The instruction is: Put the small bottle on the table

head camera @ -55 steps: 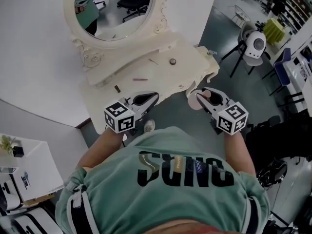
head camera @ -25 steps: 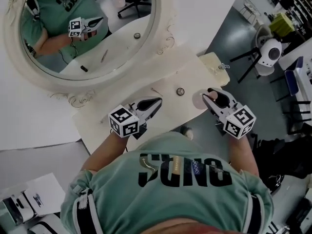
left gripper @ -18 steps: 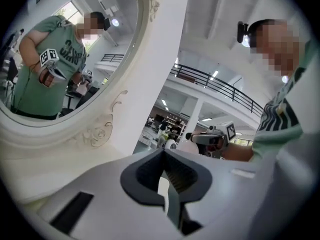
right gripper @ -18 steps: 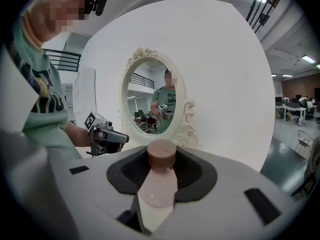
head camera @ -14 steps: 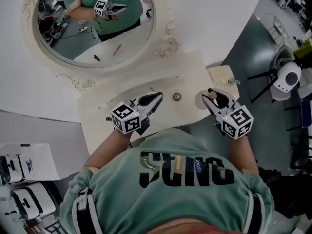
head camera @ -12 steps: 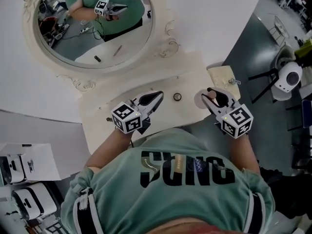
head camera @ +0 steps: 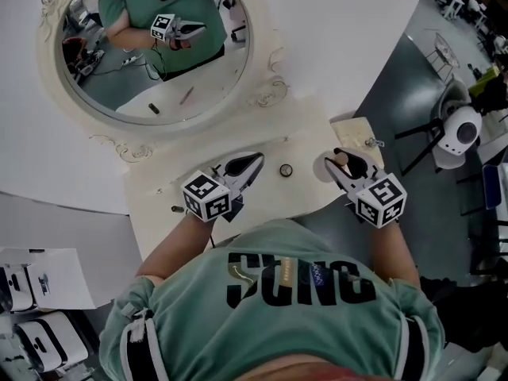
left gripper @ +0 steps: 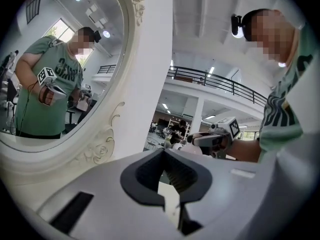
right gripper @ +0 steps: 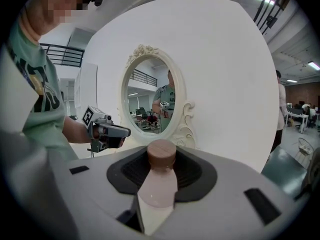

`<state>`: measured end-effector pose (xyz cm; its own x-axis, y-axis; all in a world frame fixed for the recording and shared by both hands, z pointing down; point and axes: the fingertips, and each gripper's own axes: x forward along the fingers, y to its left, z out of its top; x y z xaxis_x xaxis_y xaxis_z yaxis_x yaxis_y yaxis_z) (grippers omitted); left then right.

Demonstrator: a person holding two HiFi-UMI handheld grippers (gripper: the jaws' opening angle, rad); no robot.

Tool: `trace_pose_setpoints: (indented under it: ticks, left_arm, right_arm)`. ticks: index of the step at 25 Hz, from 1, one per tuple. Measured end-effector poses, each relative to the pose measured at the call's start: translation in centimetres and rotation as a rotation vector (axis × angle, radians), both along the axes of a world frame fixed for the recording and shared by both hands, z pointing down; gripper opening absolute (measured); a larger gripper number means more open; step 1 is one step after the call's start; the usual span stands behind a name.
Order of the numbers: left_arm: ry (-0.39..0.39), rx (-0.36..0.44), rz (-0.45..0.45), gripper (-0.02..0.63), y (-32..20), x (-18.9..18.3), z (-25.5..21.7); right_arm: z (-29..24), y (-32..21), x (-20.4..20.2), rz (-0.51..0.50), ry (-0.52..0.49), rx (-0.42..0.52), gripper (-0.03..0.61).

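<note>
Right gripper [right gripper: 161,157] jaws: clamped on the small pale pink bottle with a brown round cap [right gripper: 158,186]; the cap points toward the tips of the jaws.
Left gripper [left gripper: 164,154] jaws: together at the tips, with nothing between them.
Bottle place: in the head view, right of centre, over the right end of the cream-coloured tabletop [head camera: 159,197]. Whether it touches the tabletop I cannot tell.
Left gripper place: centre of the head view, over the middle of the tabletop.
Between the grippers: a small round dark-rimmed object [head camera: 285,170] lies on the tabletop, apart from both.
Left part of tabletop: a small dark piece [head camera: 176,209] lies near the front edge.
Upper left: an oval mirror in a cream ornamented frame [head camera: 262,94] stands behind the tabletop.
</note>
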<state>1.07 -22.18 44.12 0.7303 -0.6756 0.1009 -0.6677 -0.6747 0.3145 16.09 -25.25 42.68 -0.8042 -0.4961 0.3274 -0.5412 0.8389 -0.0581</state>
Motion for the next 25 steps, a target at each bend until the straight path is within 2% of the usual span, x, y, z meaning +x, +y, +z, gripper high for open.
trace_pose_setpoints:
  ticks: [6,12,25]
  left_arm:
    - [-0.023,0.020,0.000,0.009,-3.6,-1.2,1.1]
    - [-0.023,0.020,-0.015,0.009,-8.2,-2.0,4.2]
    - [-0.009,0.007,0.018,0.009,-15.4,-0.1,11.7]
  right_arm:
    - [1.0,-4.4,-2.4,0.011,0.005,0.006,0.123]
    - [4.0,-10.0,-4.9,0.017,0.013,0.014,0.121]
    - [12.8,-19.3,-8.0,0.027,0.062,0.015,0.121]
